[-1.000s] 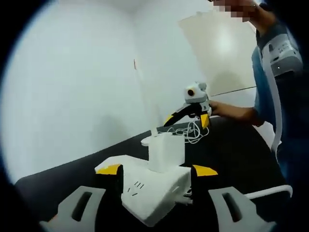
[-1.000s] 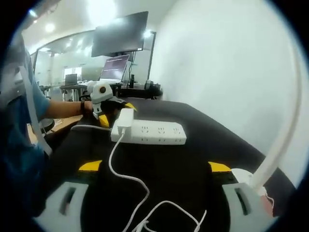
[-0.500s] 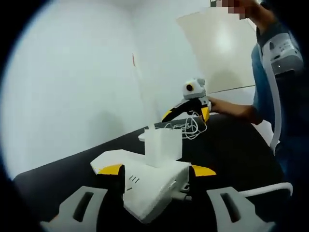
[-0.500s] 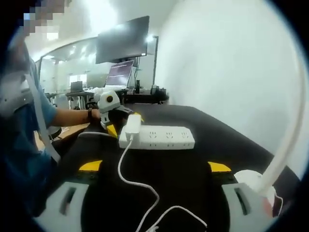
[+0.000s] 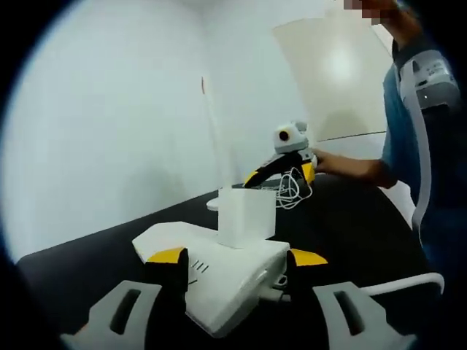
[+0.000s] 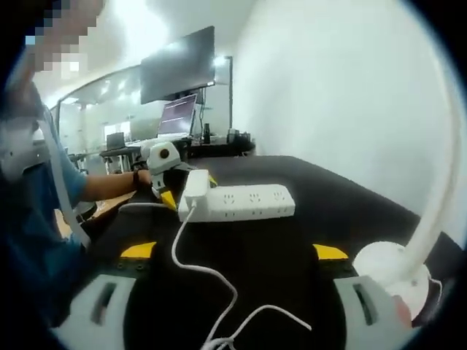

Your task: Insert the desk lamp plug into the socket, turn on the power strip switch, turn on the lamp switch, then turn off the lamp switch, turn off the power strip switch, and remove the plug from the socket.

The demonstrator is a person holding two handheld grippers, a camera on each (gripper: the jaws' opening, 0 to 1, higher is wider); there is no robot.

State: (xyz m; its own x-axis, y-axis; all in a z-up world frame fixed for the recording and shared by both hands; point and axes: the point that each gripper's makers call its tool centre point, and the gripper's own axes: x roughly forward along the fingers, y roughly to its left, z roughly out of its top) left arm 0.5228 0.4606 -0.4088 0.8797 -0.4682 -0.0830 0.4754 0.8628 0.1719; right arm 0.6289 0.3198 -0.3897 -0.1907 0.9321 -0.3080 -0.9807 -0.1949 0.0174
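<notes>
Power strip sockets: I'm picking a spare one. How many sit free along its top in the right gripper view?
3 free sockets show on the power strip, in a row right of the plug; the plug covers its end.

Open-plan office or lab. Right gripper view: large dark wall-mounted monitor [image 6: 177, 64], open laptop [image 6: 175, 119] with lit screen on a desk [image 6: 128, 150] further back, more desks and screens behind it (small, blurry), bright ceiling lights [image 6: 139, 18]. Plain white wall [image 6: 350, 95] runs beside the black bench [image 6: 248, 255]. Left gripper view: same bare white wall [image 5: 109, 124], pale panel or board [image 5: 339, 73] against it.
</notes>
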